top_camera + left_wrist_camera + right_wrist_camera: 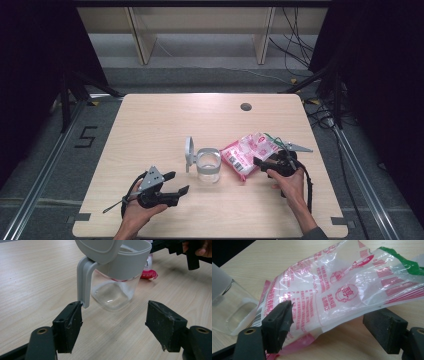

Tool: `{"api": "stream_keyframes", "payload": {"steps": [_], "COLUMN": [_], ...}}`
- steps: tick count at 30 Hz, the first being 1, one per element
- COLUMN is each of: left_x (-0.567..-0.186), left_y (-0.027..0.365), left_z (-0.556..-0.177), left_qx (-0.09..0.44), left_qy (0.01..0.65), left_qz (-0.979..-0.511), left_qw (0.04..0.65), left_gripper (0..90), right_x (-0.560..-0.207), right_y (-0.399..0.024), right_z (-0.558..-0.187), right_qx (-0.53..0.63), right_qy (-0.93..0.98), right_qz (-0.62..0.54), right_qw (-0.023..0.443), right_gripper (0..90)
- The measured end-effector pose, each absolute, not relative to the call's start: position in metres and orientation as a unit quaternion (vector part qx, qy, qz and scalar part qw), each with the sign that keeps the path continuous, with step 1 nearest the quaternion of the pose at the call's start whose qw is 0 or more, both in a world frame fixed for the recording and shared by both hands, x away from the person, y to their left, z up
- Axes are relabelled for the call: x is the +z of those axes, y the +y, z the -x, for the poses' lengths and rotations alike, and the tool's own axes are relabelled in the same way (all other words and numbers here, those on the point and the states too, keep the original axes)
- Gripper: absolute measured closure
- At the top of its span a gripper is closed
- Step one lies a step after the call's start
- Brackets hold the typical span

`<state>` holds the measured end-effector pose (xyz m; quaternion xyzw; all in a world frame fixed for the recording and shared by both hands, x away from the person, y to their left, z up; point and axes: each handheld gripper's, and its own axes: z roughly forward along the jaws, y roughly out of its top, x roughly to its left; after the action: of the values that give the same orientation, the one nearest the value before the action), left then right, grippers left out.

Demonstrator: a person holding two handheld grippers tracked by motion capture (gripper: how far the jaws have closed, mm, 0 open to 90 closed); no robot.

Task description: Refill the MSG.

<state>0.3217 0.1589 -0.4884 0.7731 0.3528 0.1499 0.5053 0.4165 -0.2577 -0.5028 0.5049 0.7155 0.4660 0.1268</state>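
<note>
A clear jar (208,165) with a grey collar and its grey lid (189,152) flipped up stands at the table's middle; it looks empty. To its right lies a pink and white plastic bag (247,152) of white grains. My left gripper (177,183) is open, low on the table to the jar's near left. In the left gripper view the jar (117,282) stands just beyond the jaws, its grey lid arm (83,282) near the left jaw. My right gripper (257,162) is open at the bag's near right edge. In the right gripper view the bag (332,295) lies between and beyond the jaws.
The wooden table (165,120) has a round cable hole (245,106) at the back right. Cables (300,55) trail on the floor to the right. Dark stands (70,95) flank the table. Shelf legs (142,37) stand behind.
</note>
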Motion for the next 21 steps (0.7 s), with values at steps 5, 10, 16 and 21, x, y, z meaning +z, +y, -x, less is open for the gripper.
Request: {"api": "stream_keyframes", "payload": {"steps": [5, 10, 16, 21], "left_x": [-0.488, -0.488, -0.488, -0.488], "left_y": [0.158, 0.158, 0.159, 0.159], "left_z": [-0.321, -0.322, -0.323, -0.323], "left_qx": [0.148, 0.15, 0.15, 0.15], "left_qy": [0.356, 0.359, 0.353, 0.356], "left_qz": [-0.768, -0.766, -0.771, -0.769], "left_qw": [0.512, 0.511, 0.508, 0.51], "left_gripper": [28.4, 28.3, 28.3, 28.3], "right_x": [-0.502, -0.507, -0.508, -0.511], "right_y": [-0.253, -0.256, -0.254, -0.252], "right_z": [-0.419, -0.427, -0.429, -0.432], "right_qx": [0.456, 0.463, 0.455, 0.47], "right_qy": [0.706, 0.705, 0.706, 0.699], "right_qz": [-0.53, -0.521, -0.527, -0.522], "right_qw": [0.113, 0.129, 0.128, 0.136], "right_gripper": [25.6, 27.6, 31.0, 36.3]}}
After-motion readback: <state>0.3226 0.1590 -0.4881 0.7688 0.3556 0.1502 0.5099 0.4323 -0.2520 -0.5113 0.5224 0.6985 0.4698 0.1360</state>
